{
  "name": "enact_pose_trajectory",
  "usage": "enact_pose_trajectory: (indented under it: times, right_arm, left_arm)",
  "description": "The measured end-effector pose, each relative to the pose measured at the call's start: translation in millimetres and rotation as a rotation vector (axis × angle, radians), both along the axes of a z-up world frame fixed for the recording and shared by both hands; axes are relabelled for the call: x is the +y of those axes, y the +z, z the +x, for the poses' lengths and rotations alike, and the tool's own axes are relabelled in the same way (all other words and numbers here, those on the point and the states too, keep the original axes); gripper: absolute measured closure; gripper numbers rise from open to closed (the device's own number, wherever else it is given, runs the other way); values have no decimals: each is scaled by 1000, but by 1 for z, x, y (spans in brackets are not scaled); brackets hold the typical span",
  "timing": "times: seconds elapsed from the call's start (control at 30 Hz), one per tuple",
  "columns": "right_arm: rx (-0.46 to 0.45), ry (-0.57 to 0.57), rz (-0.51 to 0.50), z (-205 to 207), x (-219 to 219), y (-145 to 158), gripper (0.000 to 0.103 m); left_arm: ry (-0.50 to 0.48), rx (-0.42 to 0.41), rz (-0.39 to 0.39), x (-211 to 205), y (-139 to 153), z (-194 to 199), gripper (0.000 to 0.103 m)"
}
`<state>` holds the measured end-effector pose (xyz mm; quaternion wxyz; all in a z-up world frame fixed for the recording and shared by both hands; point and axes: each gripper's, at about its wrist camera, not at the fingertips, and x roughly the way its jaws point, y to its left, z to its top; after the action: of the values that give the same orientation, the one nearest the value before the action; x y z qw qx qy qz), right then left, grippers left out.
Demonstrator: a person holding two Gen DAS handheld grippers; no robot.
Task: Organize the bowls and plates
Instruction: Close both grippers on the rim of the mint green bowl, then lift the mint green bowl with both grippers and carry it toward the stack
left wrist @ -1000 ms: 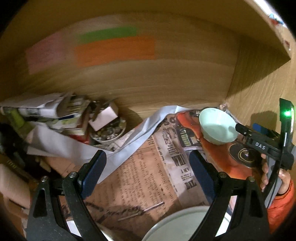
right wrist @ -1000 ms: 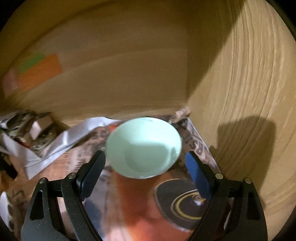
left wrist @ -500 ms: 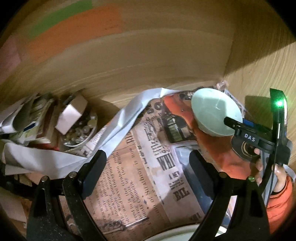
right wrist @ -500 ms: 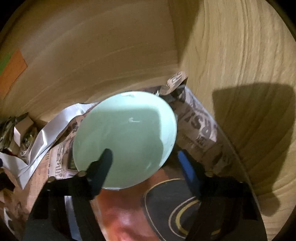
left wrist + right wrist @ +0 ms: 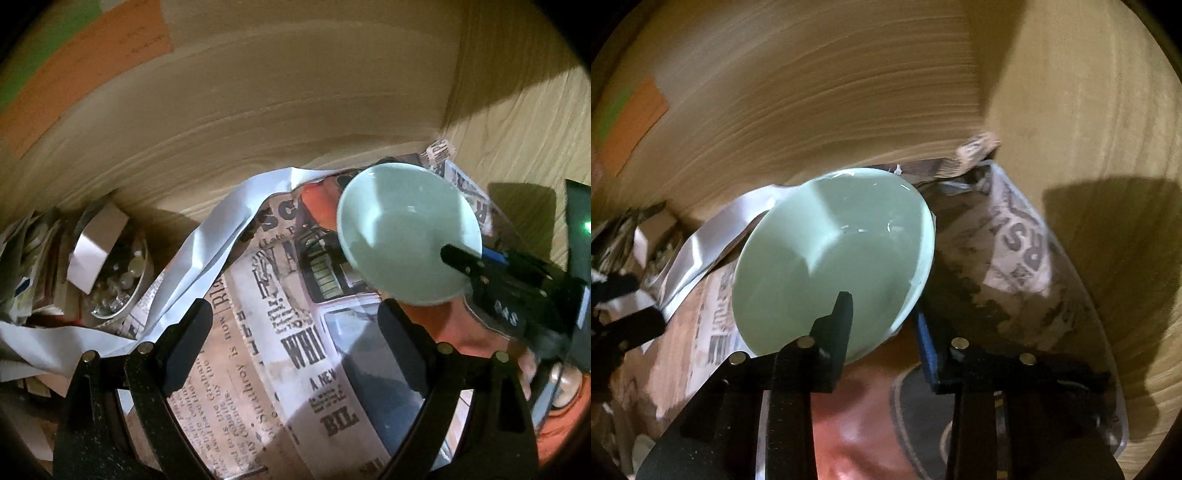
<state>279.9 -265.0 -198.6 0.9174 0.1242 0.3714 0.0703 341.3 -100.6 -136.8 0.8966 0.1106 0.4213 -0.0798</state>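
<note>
A pale green bowl (image 5: 831, 258) sits tilted at the back right corner of a wooden cupboard shelf lined with newspaper (image 5: 295, 350). My right gripper (image 5: 882, 314) is shut on the bowl's near rim, one finger inside, one outside. The bowl also shows in the left wrist view (image 5: 406, 236), with the right gripper (image 5: 469, 258) at its rim. My left gripper (image 5: 291, 343) is open and empty, over the newspaper to the left of the bowl.
A small dish of odds and ends (image 5: 118, 280) with a cardboard piece stands at the back left beside stacked papers. A crumpled white sheet (image 5: 214, 240) lies across the shelf. Wooden back wall (image 5: 295, 92) and right side wall (image 5: 1089, 147) close in.
My right gripper moved up to the bowl and shut on its rim; the bowl tipped. My left gripper moved forward into the shelf, and the white plate at its bottom edge left view.
</note>
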Motion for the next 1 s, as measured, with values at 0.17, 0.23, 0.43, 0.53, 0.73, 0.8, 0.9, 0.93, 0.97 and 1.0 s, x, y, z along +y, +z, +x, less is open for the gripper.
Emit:
enact_pose_trajectory:
  times: [0.17, 0.23, 0.43, 0.53, 0.73, 0.8, 0.9, 0.93, 0.97, 1.0]
  right_arm:
    - [2, 103, -7, -4, 16, -1, 73]
    - [1, 133, -4, -6, 20, -2, 73]
    - [-1, 147, -10, -5, 25, -5, 73]
    - [-5, 148, 6, -3, 24, -6, 74]
    - [-17, 141, -2, -5, 28, -4, 74]
    - [-17, 138, -6, -6, 28, -3, 74]
    - [-24, 139, -14, -8, 29, 0, 74]
    - [-27, 139, -16, -9, 29, 1, 74]
    - [-31, 140, -21, -11, 29, 3, 74]
    - [-34, 140, -23, -12, 30, 4, 74]
  left_arm:
    - [17, 19, 30, 0, -11, 12, 13]
    - [23, 28, 43, 0, -16, 16, 20]
    - [24, 84, 66, -1, -30, 31, 48]
    - [8, 105, 57, -2, -34, 37, 62]
    - [-41, 102, 83, -14, -36, 36, 86]
    - [-49, 90, 96, -15, -37, 35, 86]
    - [-46, 96, 86, -13, -36, 35, 86]
    - [-45, 97, 85, -14, -37, 37, 86]
    - [-43, 99, 82, -13, -37, 36, 86]
    - [-42, 100, 80, -12, -37, 36, 86]
